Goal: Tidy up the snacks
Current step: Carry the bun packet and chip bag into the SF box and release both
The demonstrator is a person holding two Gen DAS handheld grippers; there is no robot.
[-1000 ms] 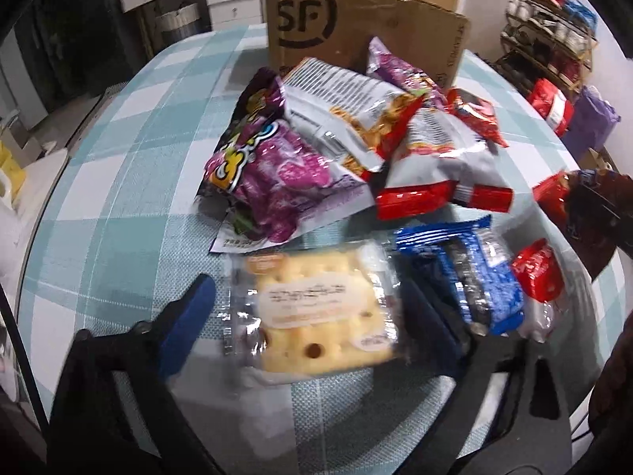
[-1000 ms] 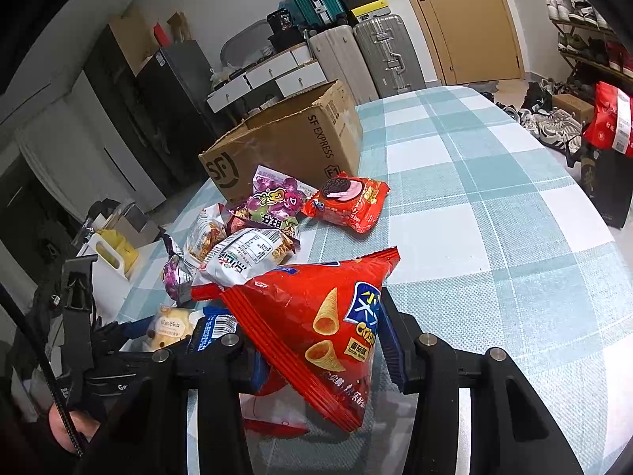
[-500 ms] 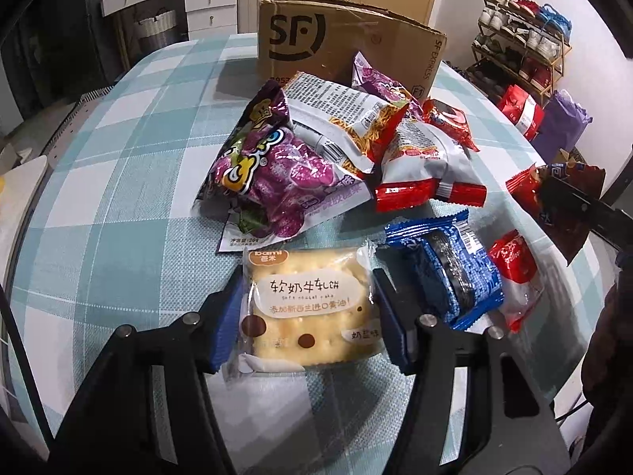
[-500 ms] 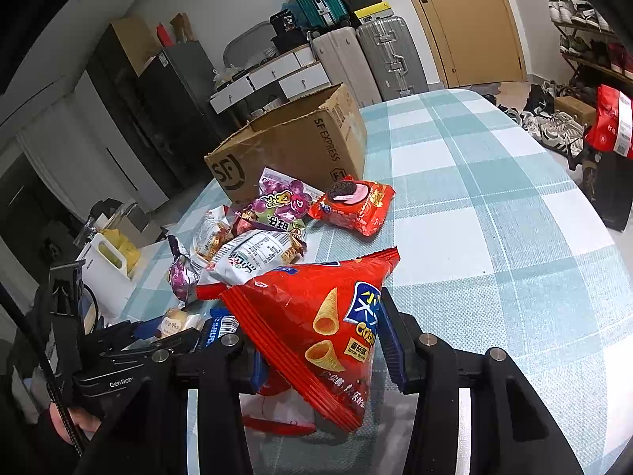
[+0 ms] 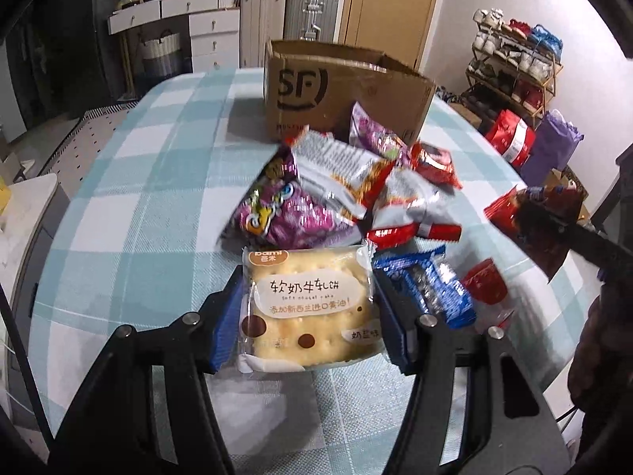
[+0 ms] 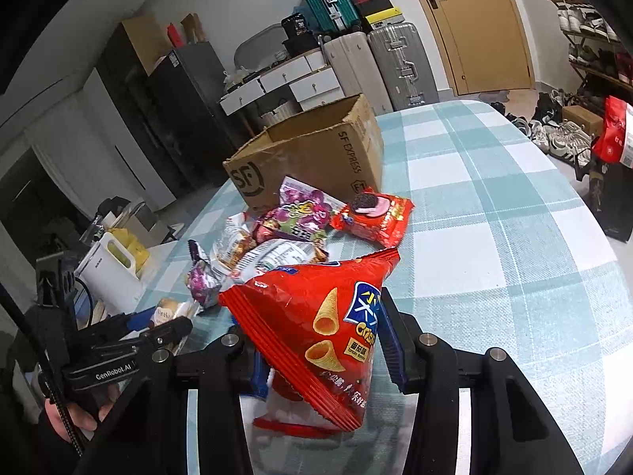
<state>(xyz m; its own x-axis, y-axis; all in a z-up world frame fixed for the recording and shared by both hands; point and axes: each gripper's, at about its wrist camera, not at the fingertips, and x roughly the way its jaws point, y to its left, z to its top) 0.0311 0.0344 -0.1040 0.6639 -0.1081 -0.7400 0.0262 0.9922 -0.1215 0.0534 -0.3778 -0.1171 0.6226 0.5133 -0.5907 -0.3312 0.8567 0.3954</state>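
Observation:
My left gripper (image 5: 308, 320) is shut on a yellow cracker packet (image 5: 310, 308) and holds it above the checked table (image 5: 150, 182). My right gripper (image 6: 320, 348) is shut on a red corn-cone chip bag (image 6: 320, 336), lifted off the table. A pile of snack bags lies ahead: a purple bag (image 5: 289, 217), silver-and-red bags (image 5: 411, 206), a blue cookie pack (image 5: 427, 285) and a red cookie pack (image 6: 372, 217). An open SF cardboard box (image 5: 336, 95) stands behind the pile; it also shows in the right wrist view (image 6: 312, 154).
Suitcases (image 6: 399, 59) and white drawers (image 5: 198, 27) stand past the table's far edge. A shoe rack (image 5: 514, 71) and red bags (image 5: 510, 138) are at the right. A white container (image 6: 110, 273) sits off the table's left side.
My left gripper closed on the cracker packet and lifted it off the table. The right gripper kept its hold on the red chip bag and rose slightly.

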